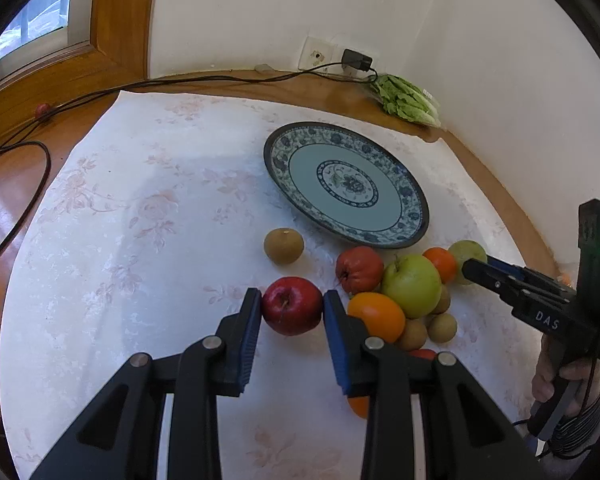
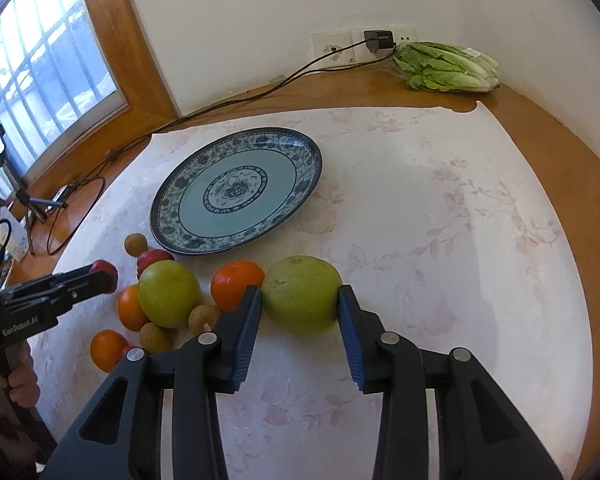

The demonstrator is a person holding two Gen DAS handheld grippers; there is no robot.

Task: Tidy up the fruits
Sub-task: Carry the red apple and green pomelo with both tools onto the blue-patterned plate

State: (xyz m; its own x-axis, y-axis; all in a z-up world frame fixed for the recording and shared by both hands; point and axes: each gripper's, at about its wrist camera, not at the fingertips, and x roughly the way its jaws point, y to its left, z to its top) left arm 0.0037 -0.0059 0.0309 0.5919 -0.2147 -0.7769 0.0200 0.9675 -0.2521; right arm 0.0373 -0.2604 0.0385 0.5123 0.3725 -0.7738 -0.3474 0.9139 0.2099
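My left gripper (image 1: pixel 292 300) is shut on a red apple (image 1: pixel 292 312), which rests on the white floral cloth with a blue pad pressed to each side. My right gripper (image 2: pixel 300 300) is shut on a pale green round fruit (image 2: pixel 300 298) in front of the plate. The blue patterned plate (image 2: pixel 168 208) lies bare behind the fruit. Between the two grippers sits a heap: a green apple (image 2: pixel 168 292), oranges (image 2: pixel 236 284), a red fruit (image 1: pixel 358 268) and small brown fruits (image 2: pixel 202 318). One brown fruit (image 1: pixel 283 245) lies apart, left of the plate.
A bagged lettuce (image 2: pixel 448 66) lies at the back right corner by the wall. A black cable (image 2: pixel 228 100) runs from a plugged charger (image 2: pixel 378 40) along the wooden table edge. Cloth stretches right of the plate (image 2: pixel 440 200). A person's hand (image 1: pixel 564 376) grips the right handle.
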